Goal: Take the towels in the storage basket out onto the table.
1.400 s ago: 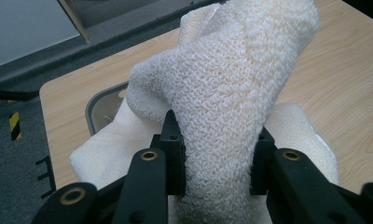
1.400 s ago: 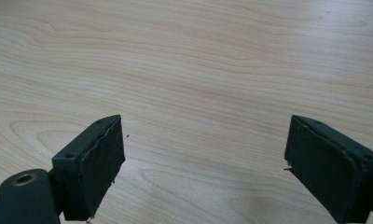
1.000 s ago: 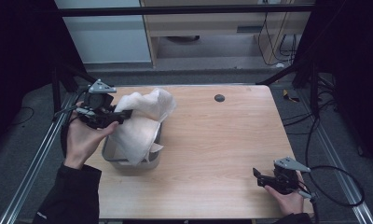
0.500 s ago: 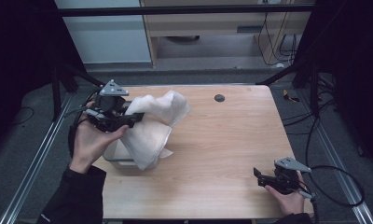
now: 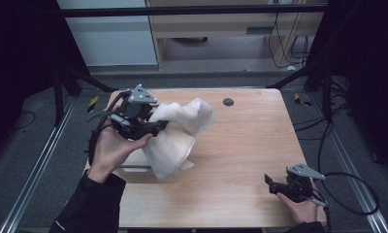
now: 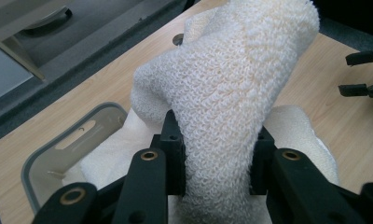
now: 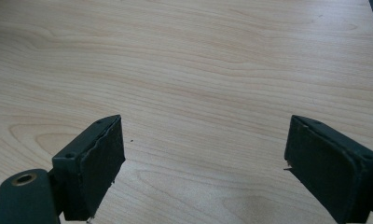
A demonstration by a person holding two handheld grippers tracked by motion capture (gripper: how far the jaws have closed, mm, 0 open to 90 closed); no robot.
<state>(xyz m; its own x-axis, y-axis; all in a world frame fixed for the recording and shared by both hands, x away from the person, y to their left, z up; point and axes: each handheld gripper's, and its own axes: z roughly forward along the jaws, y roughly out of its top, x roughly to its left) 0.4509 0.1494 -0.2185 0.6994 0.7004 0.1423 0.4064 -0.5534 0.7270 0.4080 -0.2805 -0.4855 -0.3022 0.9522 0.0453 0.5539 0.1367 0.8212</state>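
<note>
While the left gripper (image 5: 155,127) clamps the towel (image 5: 175,138), its bulk hangs below; the right gripper (image 5: 274,183) gapes empty, well apart.

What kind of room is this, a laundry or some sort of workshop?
Probably a lab or test bench, not a laundry. The wooden table sits inside a dark metal frame, cables trail across the floor, and a person works a white towel with the left gripper, not bare hands.

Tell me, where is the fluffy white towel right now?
The white towel is on the left side of the table in the high view, pinched in the left gripper and hanging over the grey bin.
</note>
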